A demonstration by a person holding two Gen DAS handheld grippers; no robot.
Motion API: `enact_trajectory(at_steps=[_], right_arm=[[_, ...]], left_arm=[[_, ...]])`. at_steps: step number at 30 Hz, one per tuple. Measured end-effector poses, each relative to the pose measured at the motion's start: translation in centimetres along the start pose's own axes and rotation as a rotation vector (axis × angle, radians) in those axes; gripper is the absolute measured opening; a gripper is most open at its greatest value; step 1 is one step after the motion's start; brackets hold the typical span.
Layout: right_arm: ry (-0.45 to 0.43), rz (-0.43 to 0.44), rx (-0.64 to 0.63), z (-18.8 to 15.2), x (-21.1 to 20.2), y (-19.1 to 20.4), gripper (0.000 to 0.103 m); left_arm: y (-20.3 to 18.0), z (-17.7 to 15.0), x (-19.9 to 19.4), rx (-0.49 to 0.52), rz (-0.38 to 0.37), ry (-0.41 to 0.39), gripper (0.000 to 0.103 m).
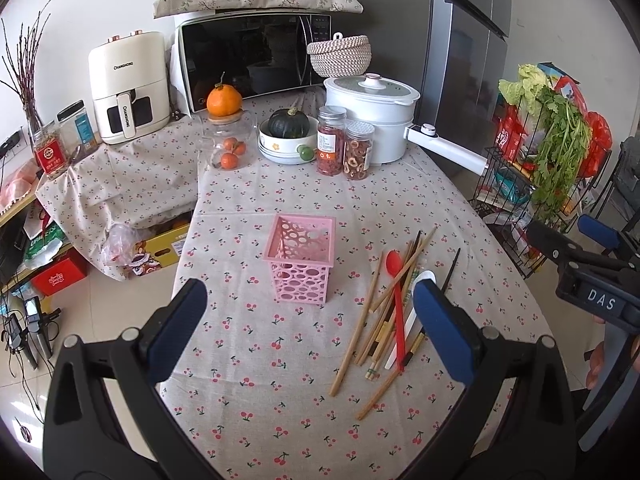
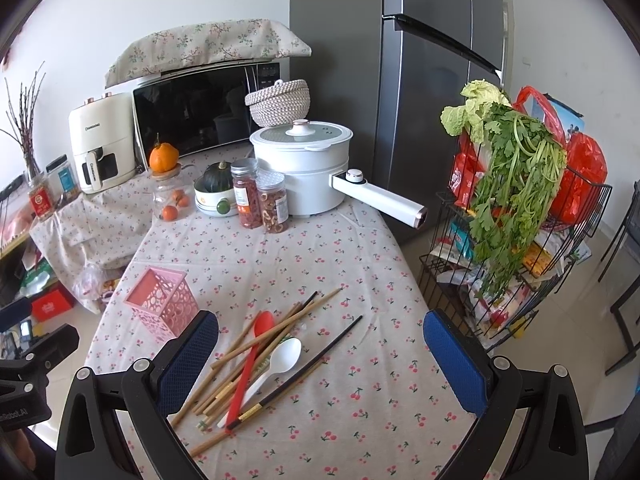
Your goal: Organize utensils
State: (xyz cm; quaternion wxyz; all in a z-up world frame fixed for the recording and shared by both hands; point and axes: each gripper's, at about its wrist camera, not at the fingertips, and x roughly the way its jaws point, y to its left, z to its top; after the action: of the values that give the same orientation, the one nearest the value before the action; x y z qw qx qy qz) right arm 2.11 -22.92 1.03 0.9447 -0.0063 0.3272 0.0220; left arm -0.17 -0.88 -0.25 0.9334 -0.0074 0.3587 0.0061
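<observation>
A pink perforated utensil holder (image 1: 301, 260) (image 2: 162, 304) stands upright on the cherry-print tablecloth, with nothing visible inside it. To its right lies a loose pile: several wooden chopsticks (image 1: 362, 320) (image 2: 236, 364), a red spoon (image 1: 395, 296) (image 2: 256, 356), a white spoon (image 1: 412, 312) (image 2: 276, 364) and a black chopstick (image 2: 316, 360). My left gripper (image 1: 310, 332) hovers open just in front of the holder; its right finger covers part of the pile. Over the pile's right side, my right gripper (image 2: 320, 360) is open with nothing between its fingers. It also shows at the right edge (image 1: 592, 276) of the left wrist view.
At the table's back stand a white electric pot (image 2: 308, 168) with a long handle (image 2: 380, 198), two spice jars (image 2: 262, 200), a bowl with a squash (image 2: 216, 192) and a glass jar (image 2: 172, 196). A wire rack of greens (image 2: 516, 208) stands to the right of the table.
</observation>
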Motion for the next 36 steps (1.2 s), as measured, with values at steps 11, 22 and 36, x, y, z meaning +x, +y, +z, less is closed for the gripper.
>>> enact_trajectory(at_steps=[11,22,36], right_arm=[[0.005,-0.001,-0.003,-0.1,0.2,0.0,0.103],[0.076,0.009,0.048,0.3,2.1,-1.2,0.103],[0.337,0.058,0.203,0.7,10.5,-7.1,0.103]], left_arm=[[0.1,0.1,0.0,-0.001,0.001,-0.001,0.102],[-0.2,1.0,2.0,0.038,0.021,0.036,0.102],[-6.1,4.0,10.0,0.247,-0.142,0.273,0.102]])
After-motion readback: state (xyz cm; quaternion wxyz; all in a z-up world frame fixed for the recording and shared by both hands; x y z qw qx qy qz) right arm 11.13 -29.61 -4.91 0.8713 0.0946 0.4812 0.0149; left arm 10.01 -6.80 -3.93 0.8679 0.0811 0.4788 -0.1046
